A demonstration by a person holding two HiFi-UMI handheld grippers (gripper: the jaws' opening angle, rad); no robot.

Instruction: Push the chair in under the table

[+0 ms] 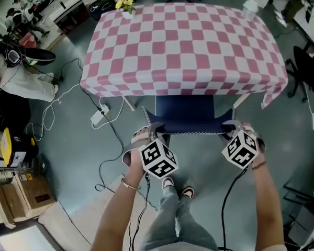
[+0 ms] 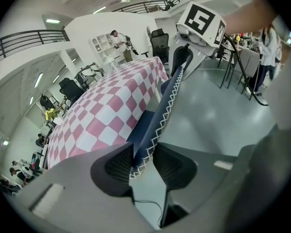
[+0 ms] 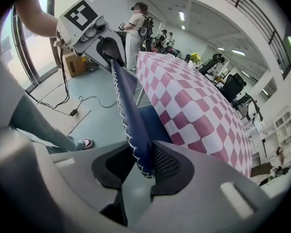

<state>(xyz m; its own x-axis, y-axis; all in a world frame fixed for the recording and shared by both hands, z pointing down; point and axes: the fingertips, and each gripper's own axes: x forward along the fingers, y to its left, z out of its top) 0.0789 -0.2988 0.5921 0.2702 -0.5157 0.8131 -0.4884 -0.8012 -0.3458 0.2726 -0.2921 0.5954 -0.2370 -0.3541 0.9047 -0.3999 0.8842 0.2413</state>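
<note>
At the table (image 1: pixel 183 46), seat (image 1: pixel 186 114) looks halfway under, my left gripper (image 2: pixel 143 161) and right gripper (image 3: pixel 144 166) clamping the back (image 1: pixel 191 132), more pushing to go.

- A dark blue chair (image 1: pixel 186 114) with white zigzag stitching along the top edge of its upright back; it faces the table (image 1: pixel 183 46), seat partly beneath the near edge
- The table is rectangular, draped in a pink-and-white checked cloth, with pale legs showing below

We see bright, even light from ceiling strips (image 2: pixel 52 21) and a sheen on the floor (image 2: pixel 218 110); both gripper views bulge, black-cornered, with the chair (image 2: pixel 153 125) blurred up close.
</note>
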